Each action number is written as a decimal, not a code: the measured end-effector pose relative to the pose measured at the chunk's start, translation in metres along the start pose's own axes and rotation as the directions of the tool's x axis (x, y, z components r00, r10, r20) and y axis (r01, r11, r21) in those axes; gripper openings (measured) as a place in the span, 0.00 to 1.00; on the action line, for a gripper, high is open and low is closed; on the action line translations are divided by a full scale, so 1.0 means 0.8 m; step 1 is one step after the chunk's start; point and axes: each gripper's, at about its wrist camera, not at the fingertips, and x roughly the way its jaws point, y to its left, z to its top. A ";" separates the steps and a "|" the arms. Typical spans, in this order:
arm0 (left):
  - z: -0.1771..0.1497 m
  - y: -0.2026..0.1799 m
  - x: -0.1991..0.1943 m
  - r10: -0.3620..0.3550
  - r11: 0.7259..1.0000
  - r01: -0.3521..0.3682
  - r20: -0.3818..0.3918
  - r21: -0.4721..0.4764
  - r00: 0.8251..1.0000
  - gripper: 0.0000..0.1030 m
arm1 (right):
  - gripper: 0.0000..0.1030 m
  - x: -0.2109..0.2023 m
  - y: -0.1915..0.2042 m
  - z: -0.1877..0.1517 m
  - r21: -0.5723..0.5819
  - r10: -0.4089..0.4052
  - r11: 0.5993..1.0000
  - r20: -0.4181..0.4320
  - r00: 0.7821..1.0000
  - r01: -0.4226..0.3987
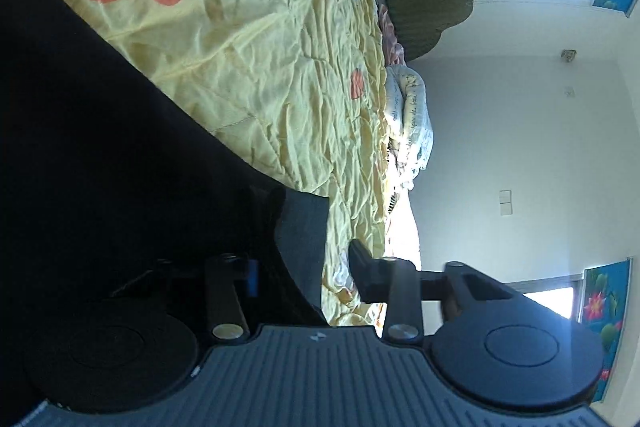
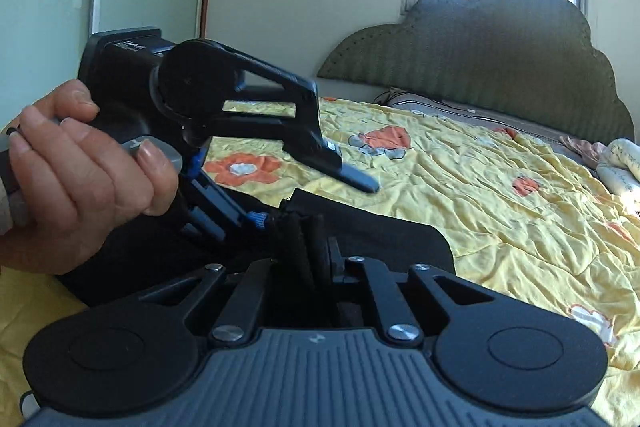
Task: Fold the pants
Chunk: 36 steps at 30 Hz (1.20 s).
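On the yellow quilt (image 2: pixel 500 195), right gripper (image 2: pixel 310 239) pinches black pants (image 2: pixel 380 231); left gripper (image 2: pixel 320 183) parted.

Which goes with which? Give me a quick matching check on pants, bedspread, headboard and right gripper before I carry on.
Things:
1. pants
2. bedspread
3. headboard
4. right gripper

Descriptions:
A. green
B. black
C. jaws shut
D. yellow with orange flowers

Pairs: 1-B, 2-D, 3-A, 4-C
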 end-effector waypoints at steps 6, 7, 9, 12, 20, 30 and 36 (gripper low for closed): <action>-0.008 -0.025 -0.043 0.169 0.937 -0.203 0.139 0.285 0.976 0.03 | 0.07 0.009 0.030 0.011 -0.048 0.067 0.997 -0.009 0.998 -0.068; -0.011 -0.031 -0.052 0.204 0.909 -0.253 0.174 0.331 0.963 0.03 | 0.07 0.012 0.037 0.013 -0.054 0.088 0.995 -0.008 0.996 -0.088; -0.017 -0.041 -0.072 0.264 0.850 -0.347 0.249 0.396 0.932 0.04 | 0.07 0.020 0.057 0.020 -0.080 0.133 0.988 -0.003 0.991 -0.133; -0.020 -0.042 -0.105 0.327 0.771 -0.456 0.338 0.445 0.883 0.03 | 0.07 0.035 0.087 0.030 -0.120 0.197 0.973 0.000 0.980 -0.196; -0.022 -0.018 -0.170 0.431 0.651 -0.621 0.461 0.437 0.776 0.04 | 0.07 0.069 0.150 0.043 -0.174 0.330 0.928 -0.022 0.944 -0.328; -0.018 -0.009 -0.187 0.493 0.560 -0.732 0.554 0.388 0.671 0.40 | 0.43 0.078 0.164 0.049 -0.143 0.391 0.902 -0.124 0.912 -0.406; 0.002 -0.006 -0.222 0.546 0.513 -0.814 0.628 0.272 0.554 0.40 | 0.59 0.031 0.109 0.068 -0.008 0.510 0.860 0.002 0.860 -0.510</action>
